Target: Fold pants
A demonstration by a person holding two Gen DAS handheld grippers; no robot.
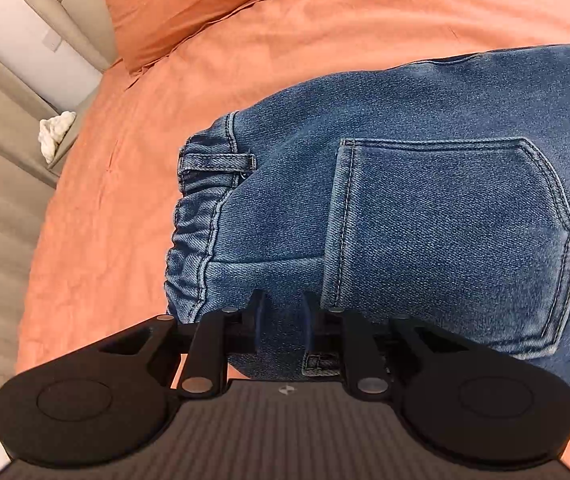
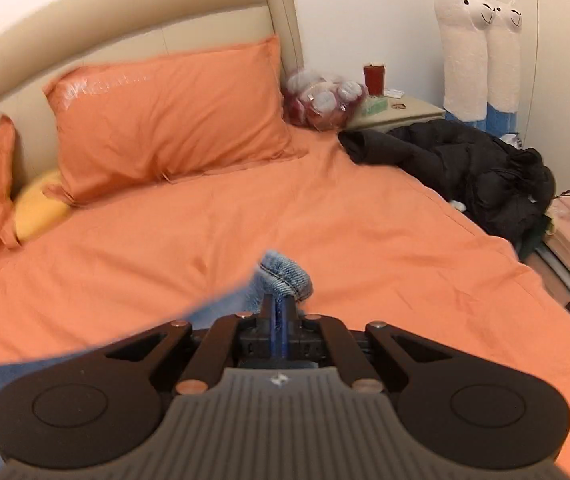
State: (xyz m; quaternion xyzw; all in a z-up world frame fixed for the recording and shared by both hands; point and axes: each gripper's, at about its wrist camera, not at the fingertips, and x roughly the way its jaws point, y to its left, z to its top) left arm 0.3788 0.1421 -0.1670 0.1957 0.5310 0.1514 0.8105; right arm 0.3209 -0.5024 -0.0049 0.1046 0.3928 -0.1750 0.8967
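Pants: blue denim pants [image 1: 425, 216] lay on the orange bed [image 1: 133, 208], seat side up, back pocket [image 1: 449, 236] and elastic waistband [image 1: 197, 216] facing the left wrist cam.
Waist end: looked flat on the sheet, one belt loop [image 1: 217, 161] showing; looked doubled lengthwise, since only one pocket was in view, but can't confirm.
Left gripper: left gripper [image 1: 283, 316] sat at the near edge of the seat, approx. btwn waistband and pocket; jaws a modest way apart w/ denim running between them. Couldn't tell if the pads actually pinched the cloth or just straddled it.
Right gripper: right gripper [image 2: 281, 312] was closed tight on a hem [image 2: 287, 276], prob. a leg cuff; stitched edge stuck up past the fingertips, lifted off the bed.
Leg section: blurred denim trailed from the cuff down to the lower left of the right wrist cam, so that part was hanging or in motion.
Done so far: pants laid out, cuff end picked up.
Left to do: judged as early-to-mid fold; cuff not yet laid on the waist, no finished stack seen, final smoothing pending.
Bed surroundings: orange pillows [image 2: 173, 120] at the headboard, black jacket [image 2: 465, 164] on the far right edge, well apart from the pants.
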